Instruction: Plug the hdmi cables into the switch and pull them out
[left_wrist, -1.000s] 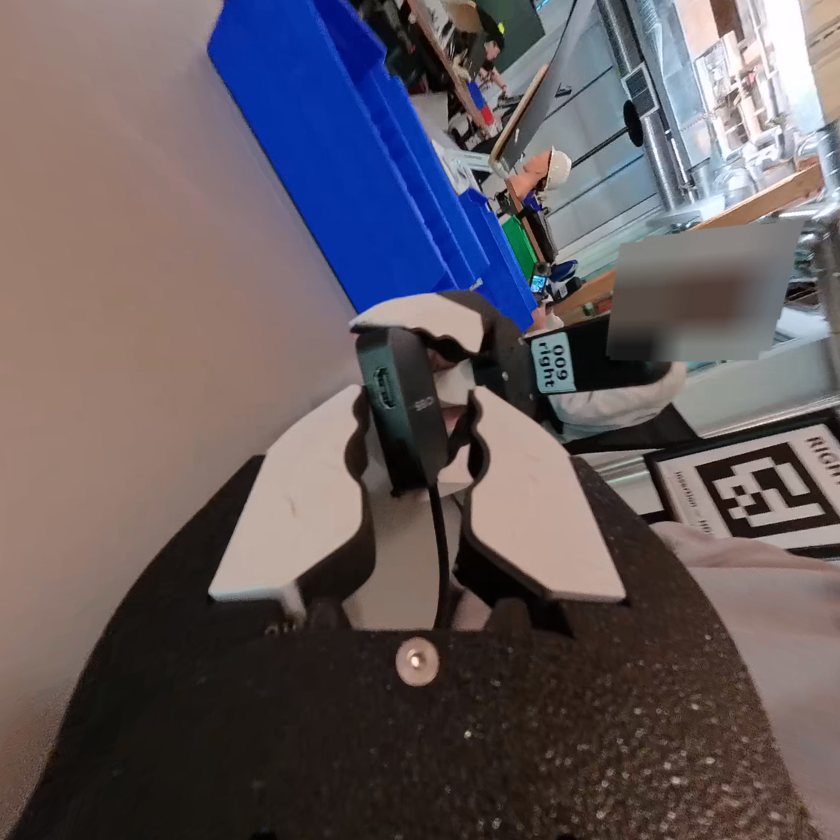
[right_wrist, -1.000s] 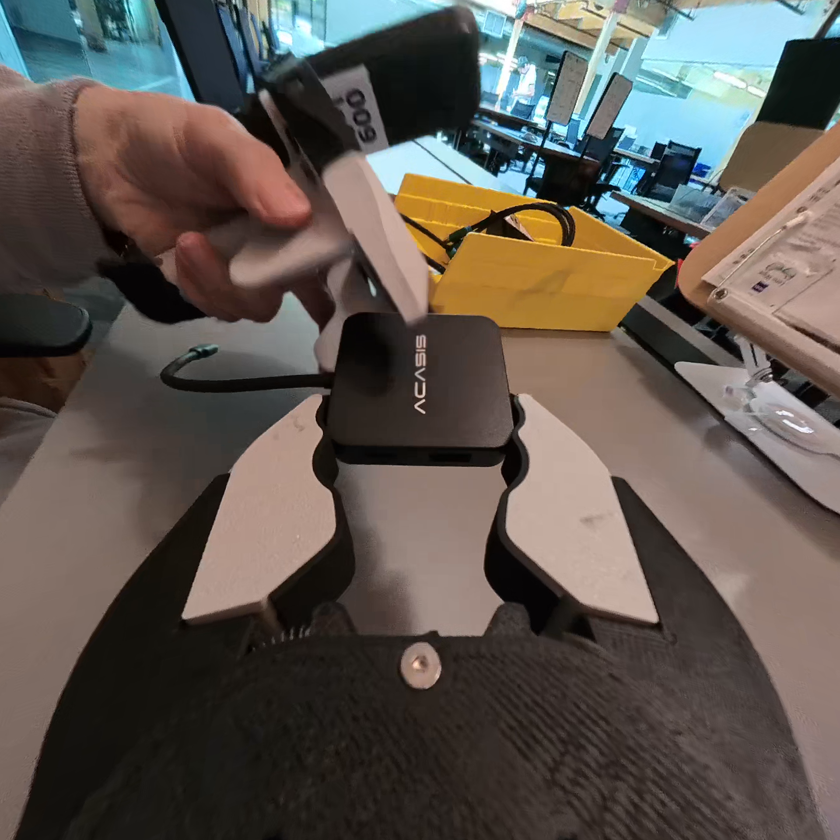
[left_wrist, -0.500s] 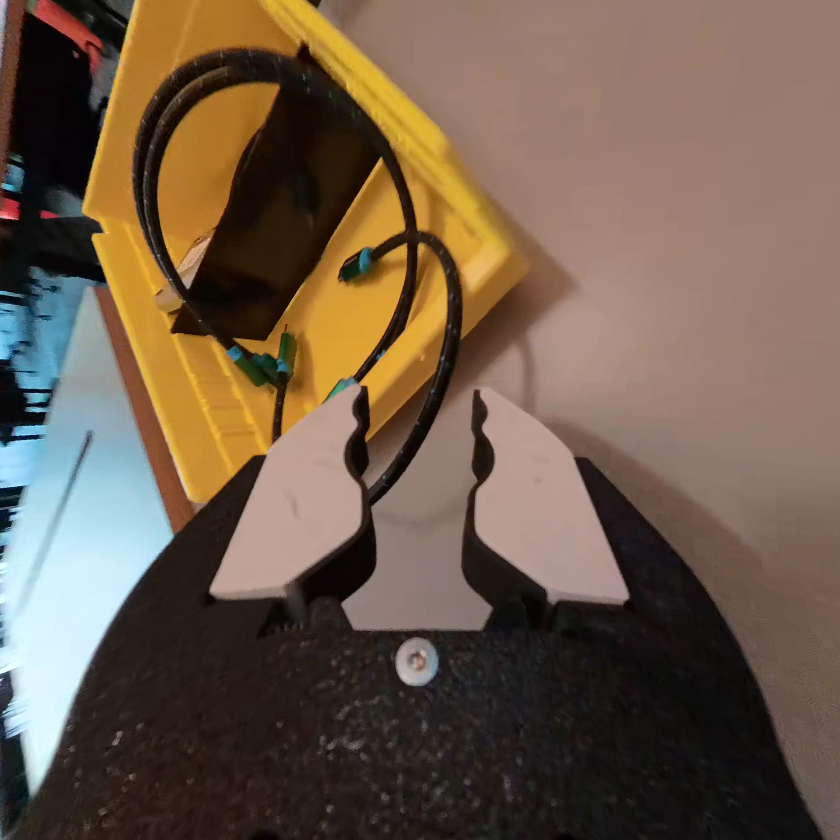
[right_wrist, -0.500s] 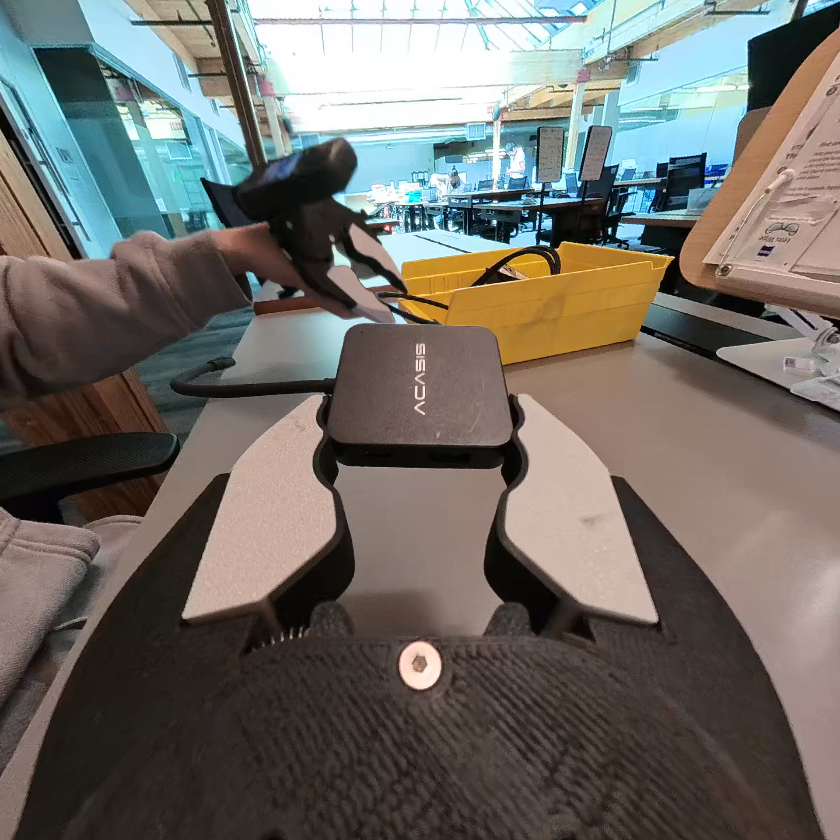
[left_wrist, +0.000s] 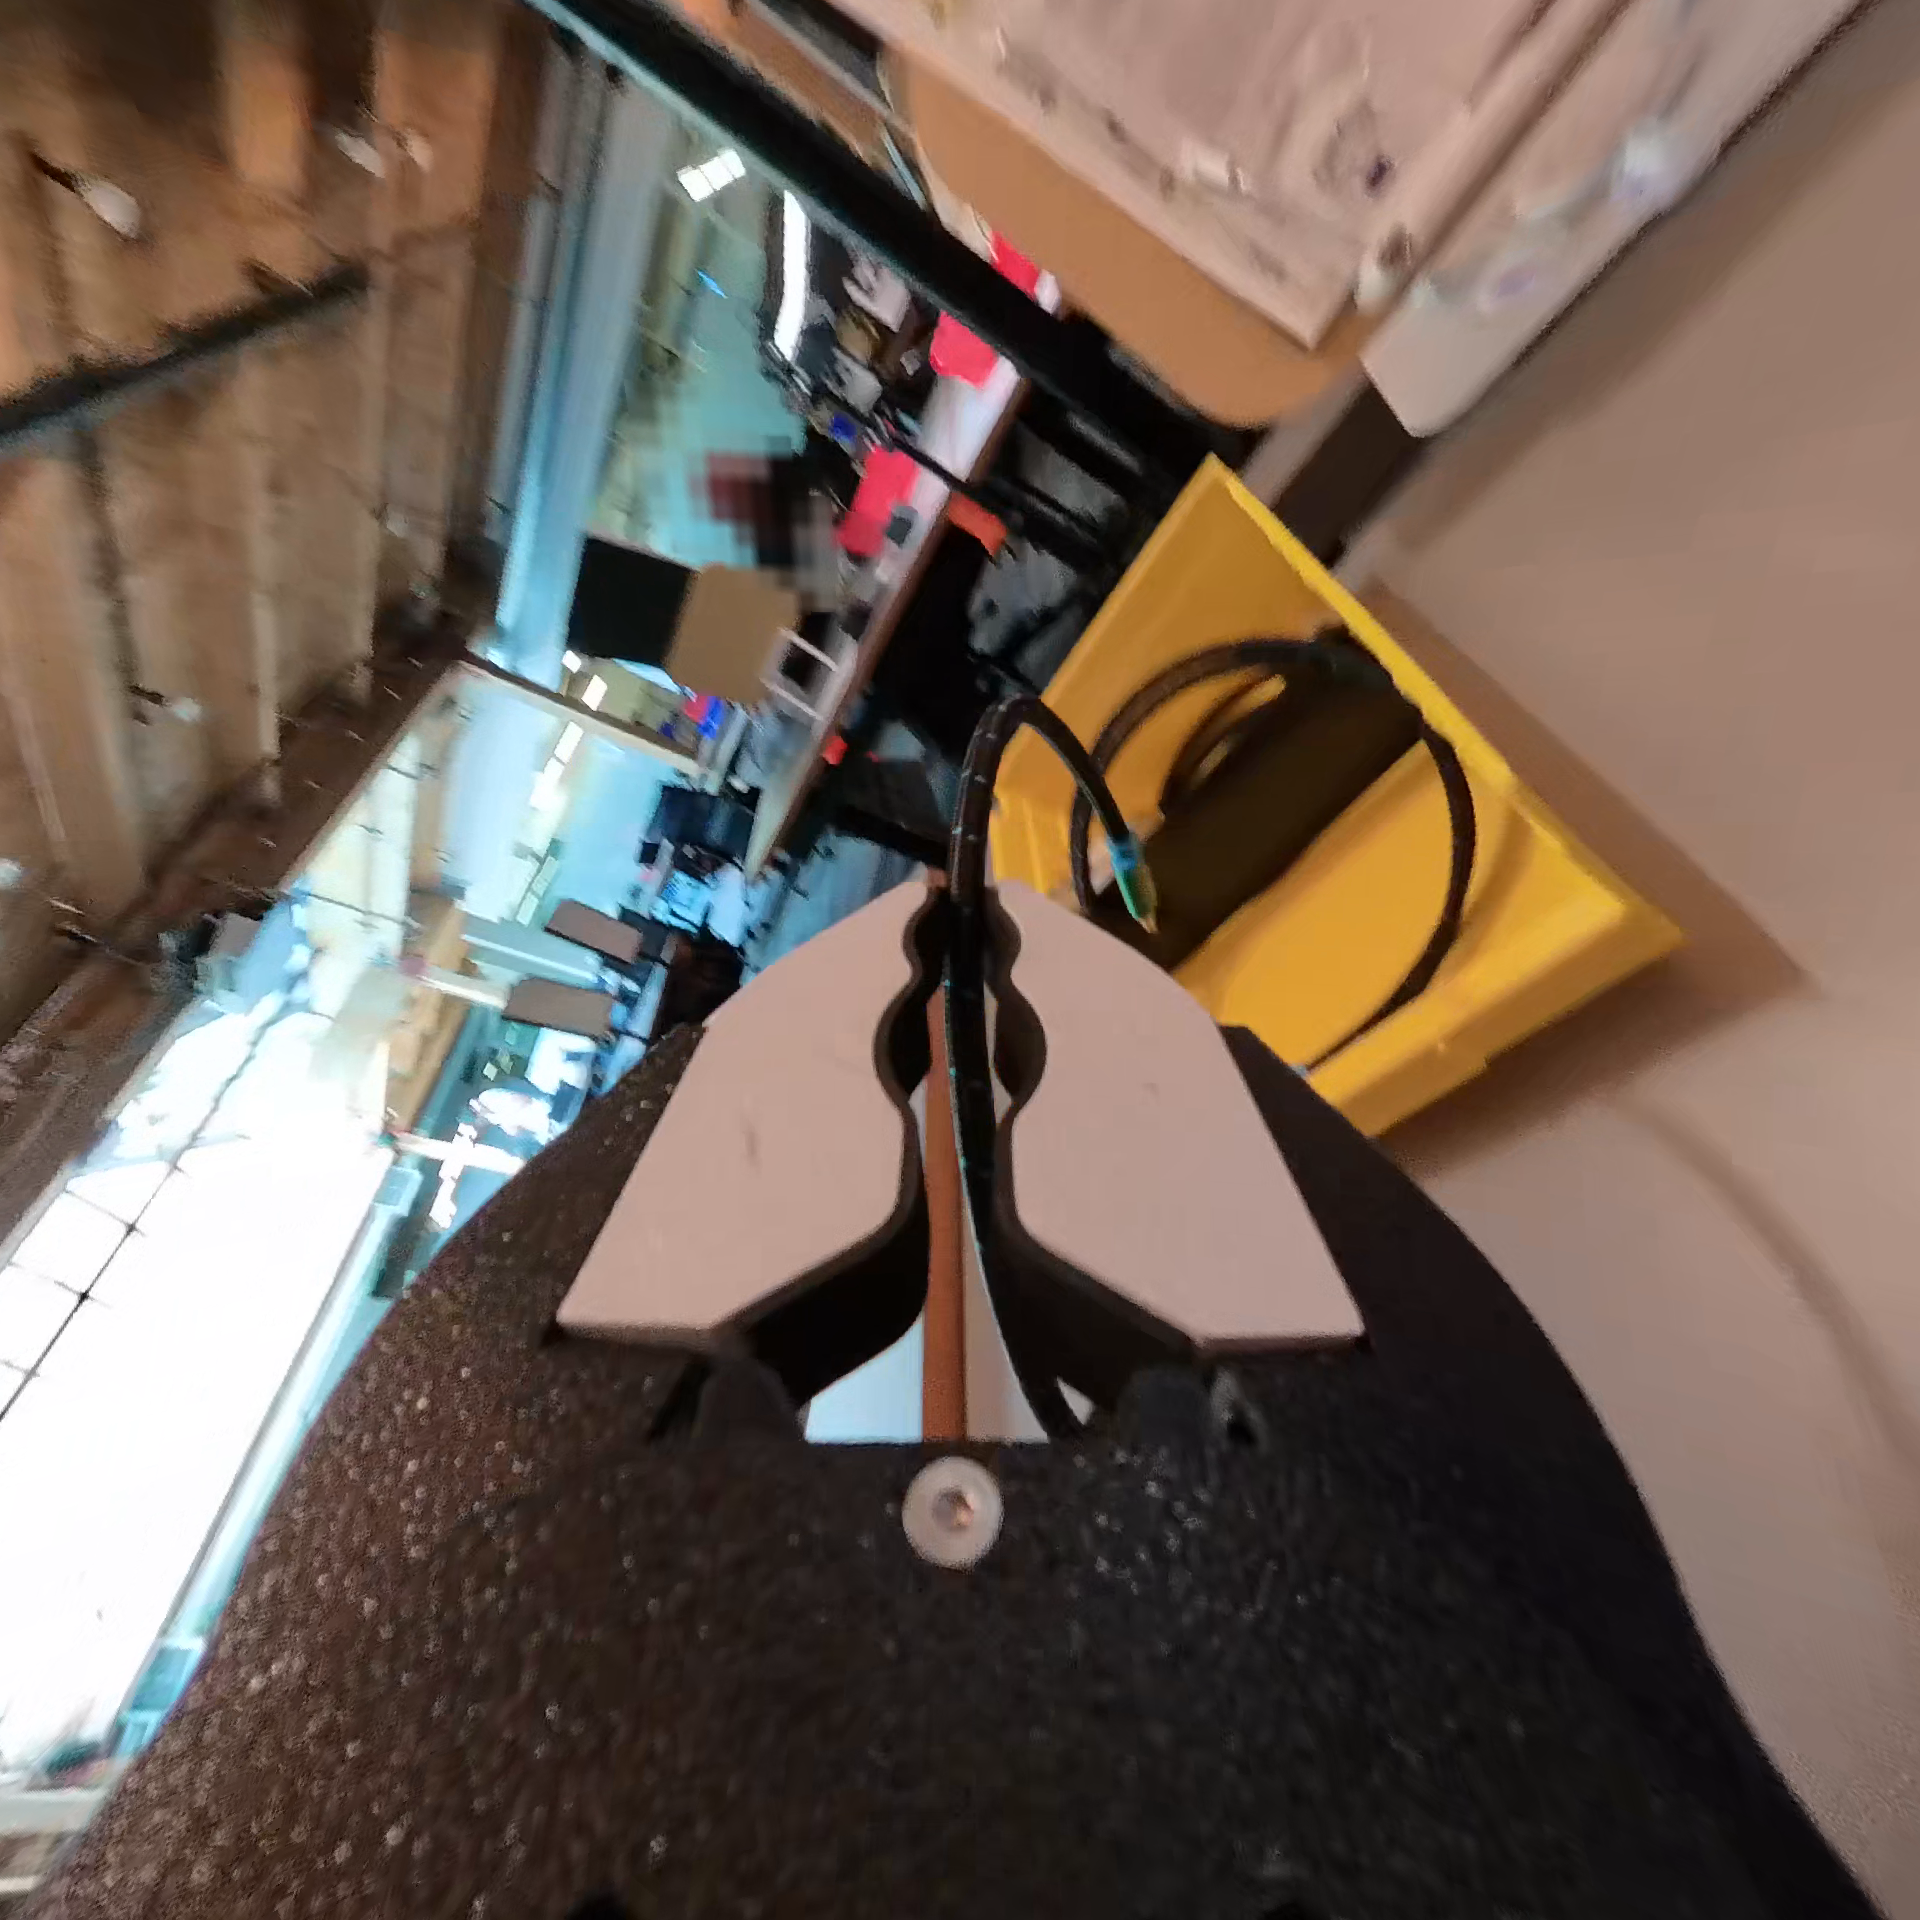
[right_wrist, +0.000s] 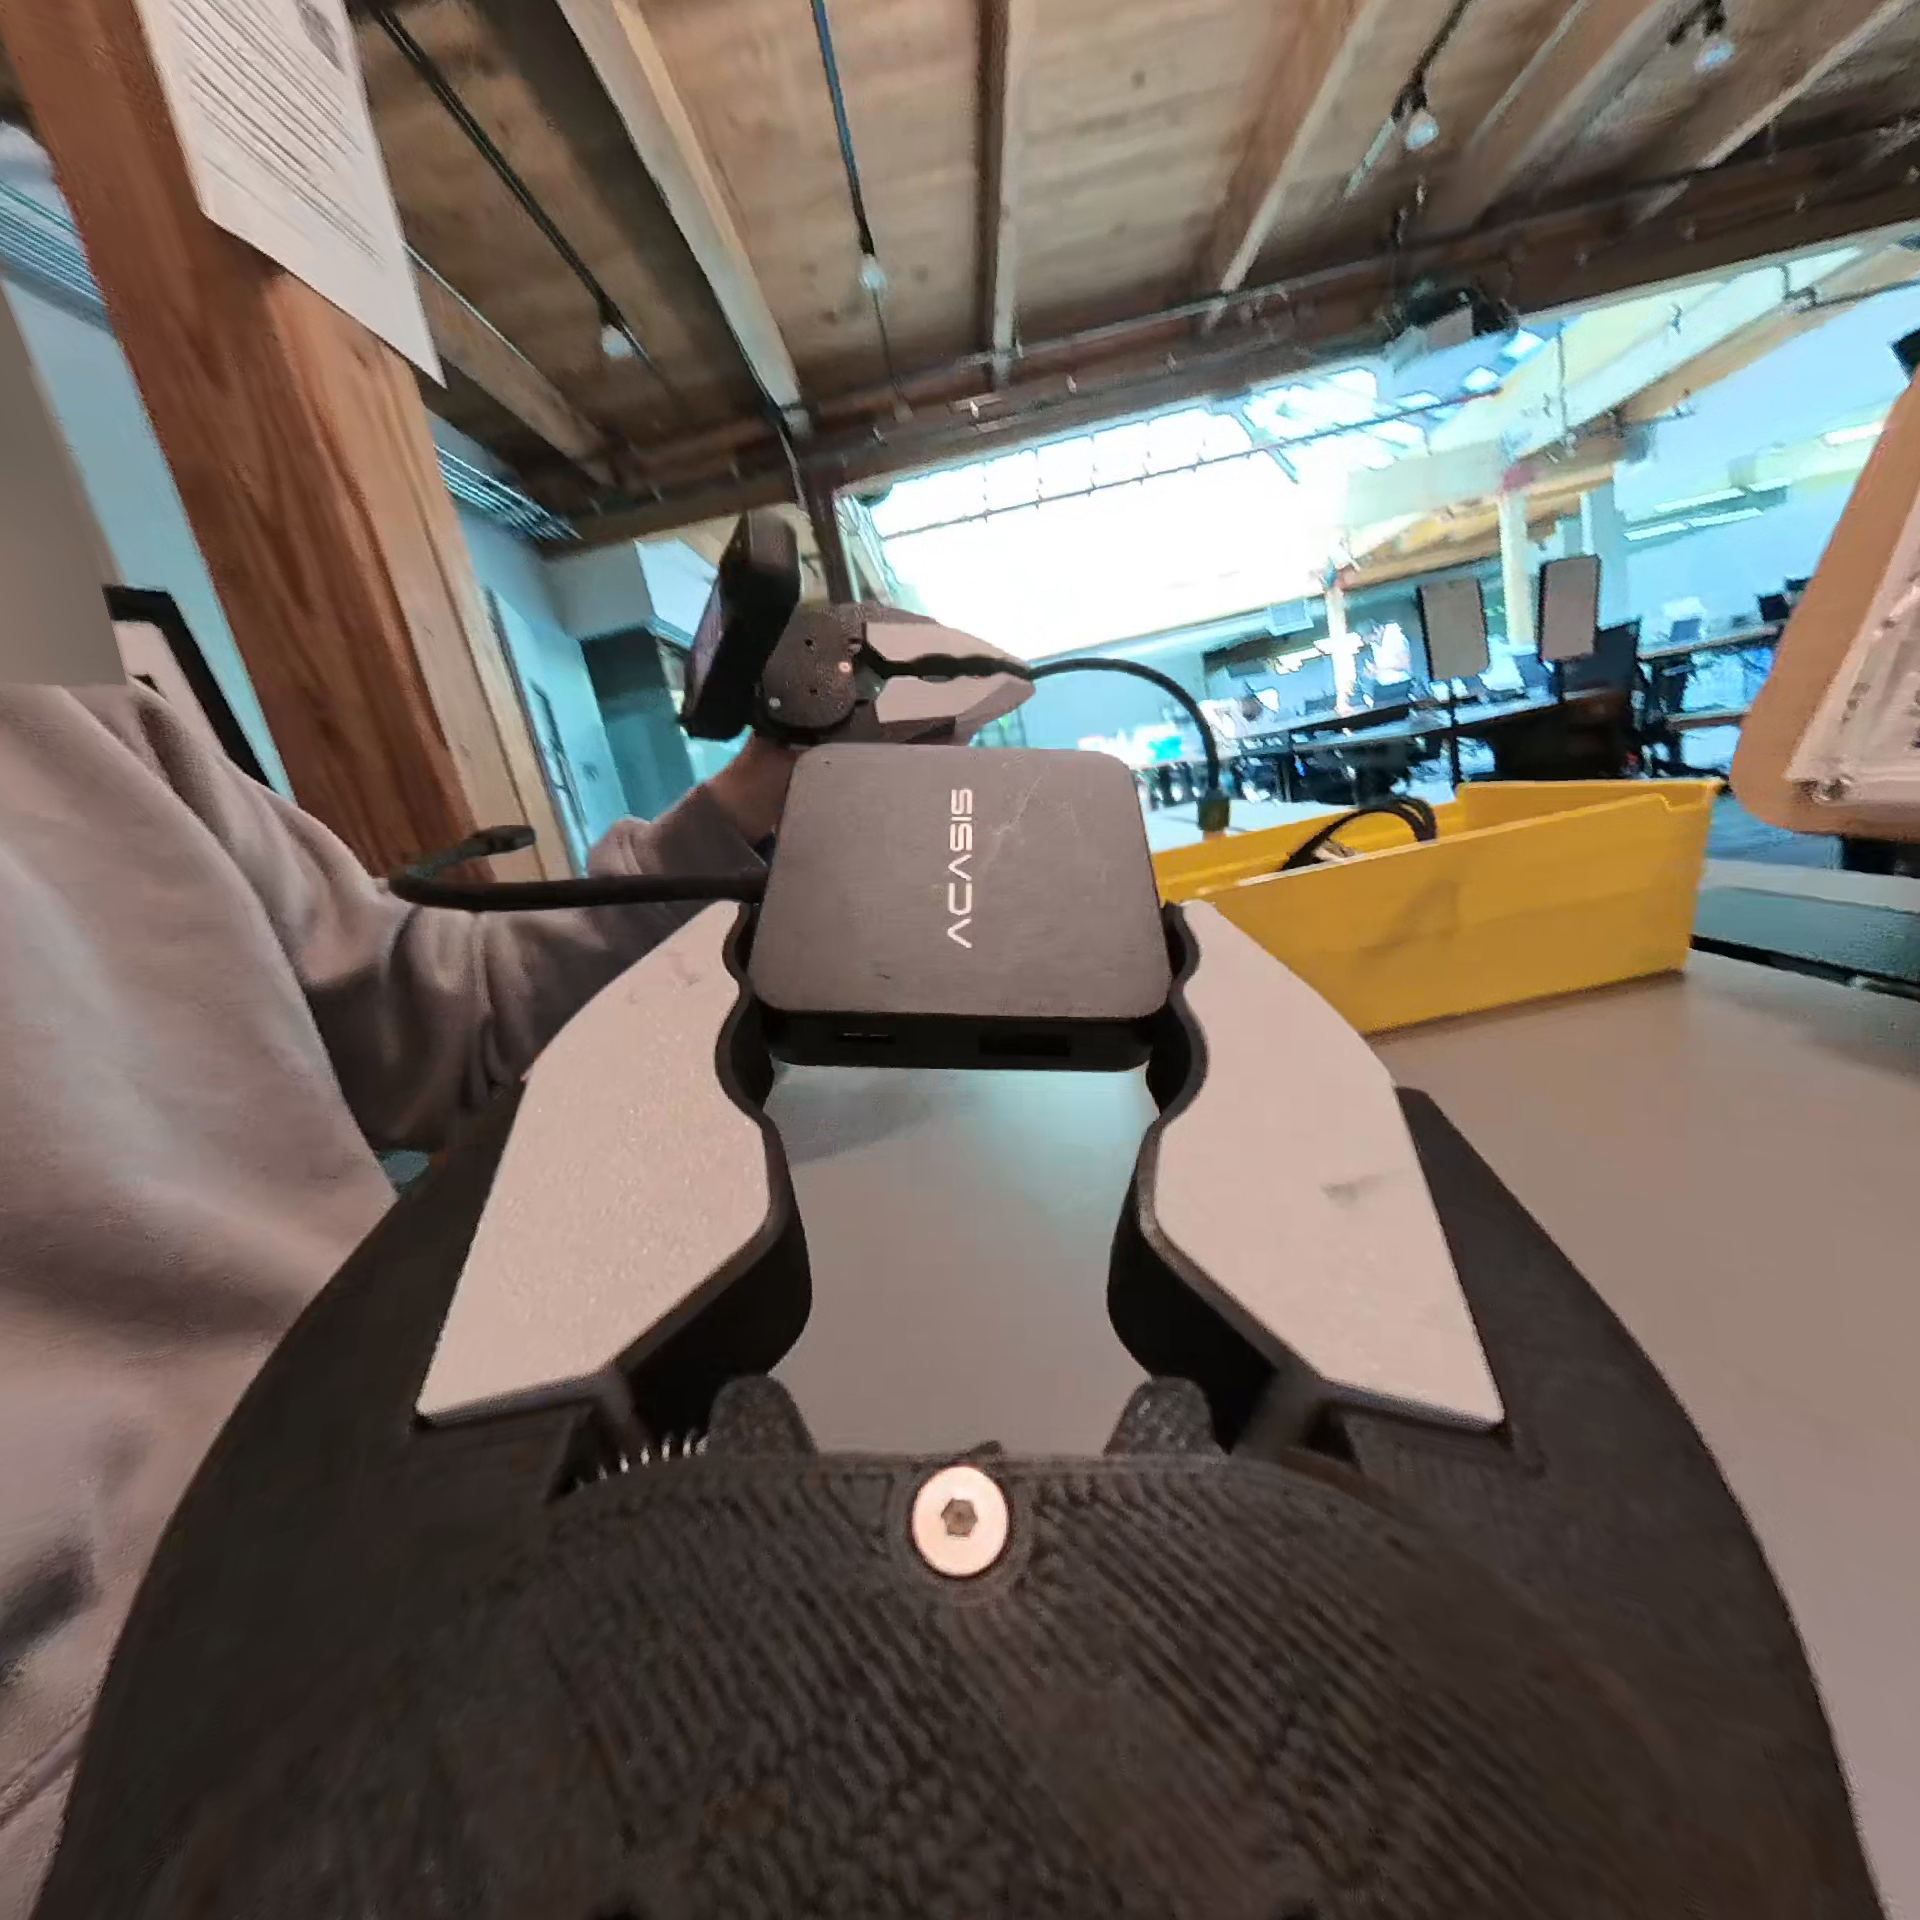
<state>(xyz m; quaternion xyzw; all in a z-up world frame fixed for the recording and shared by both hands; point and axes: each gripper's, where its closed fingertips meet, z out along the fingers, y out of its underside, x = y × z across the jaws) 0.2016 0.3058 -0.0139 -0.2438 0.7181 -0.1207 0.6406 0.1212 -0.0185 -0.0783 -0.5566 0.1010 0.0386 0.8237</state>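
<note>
My right gripper (right_wrist: 961, 940) is shut on the black square switch (right_wrist: 956, 899) and holds it flat above the table, with its own short lead (right_wrist: 561, 885) trailing left. My left gripper (left_wrist: 961, 920) is shut on a black braided hdmi cable (left_wrist: 971, 831), raised in the air. The cable arcs forward and its green-collared plug (left_wrist: 1127, 873) hangs down over the yellow bin (left_wrist: 1434, 935). In the right wrist view the left gripper (right_wrist: 1013, 681) is above and behind the switch, with the cable (right_wrist: 1143, 681) curving down to the plug (right_wrist: 1214, 808).
The yellow bin (right_wrist: 1455, 904) stands on the grey table (right_wrist: 1662, 1143) at the right and holds a coiled cable (left_wrist: 1444, 821) and a dark box. A wooden board with papers (right_wrist: 1839, 707) stands at the far right. A person's grey sleeve (right_wrist: 187, 987) fills the left.
My left gripper has closed on the hdmi cable by the bin and lifted it up behind the switch. My right gripper has raised and tilted up with the switch still in it.
</note>
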